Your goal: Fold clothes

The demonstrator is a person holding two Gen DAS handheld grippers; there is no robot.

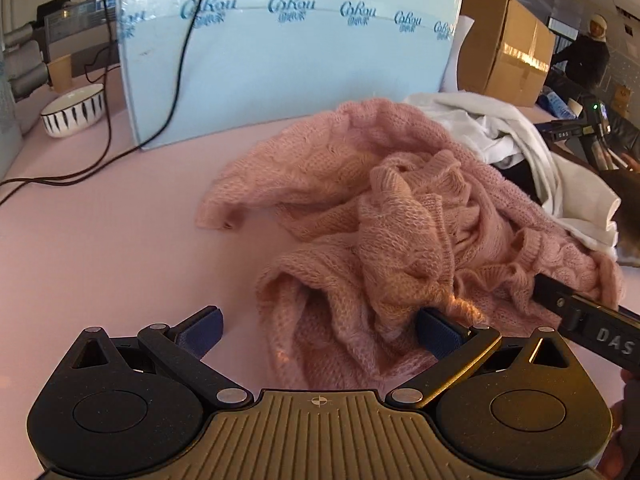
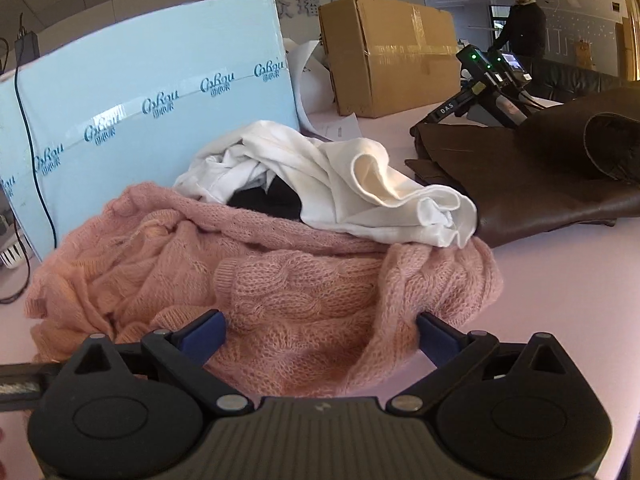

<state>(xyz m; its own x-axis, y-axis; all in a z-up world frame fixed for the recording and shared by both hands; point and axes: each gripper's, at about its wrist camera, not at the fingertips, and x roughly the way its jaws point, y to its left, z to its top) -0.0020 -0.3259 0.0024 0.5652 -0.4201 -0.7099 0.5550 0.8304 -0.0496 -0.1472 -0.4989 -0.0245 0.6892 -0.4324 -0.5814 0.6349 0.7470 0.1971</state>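
The pale pink worktop (image 1: 100,248) carries a tall light-blue foam board (image 1: 288,64) standing at the back, with a crumpled pink cable-knit sweater (image 1: 380,216) heaped just in front of it and a rumpled white garment (image 2: 360,184) lying on the sweater's far edge. The left claw (image 1: 320,330) and right claw (image 2: 322,334) both stand apart, each straddling the sweater's near folds.
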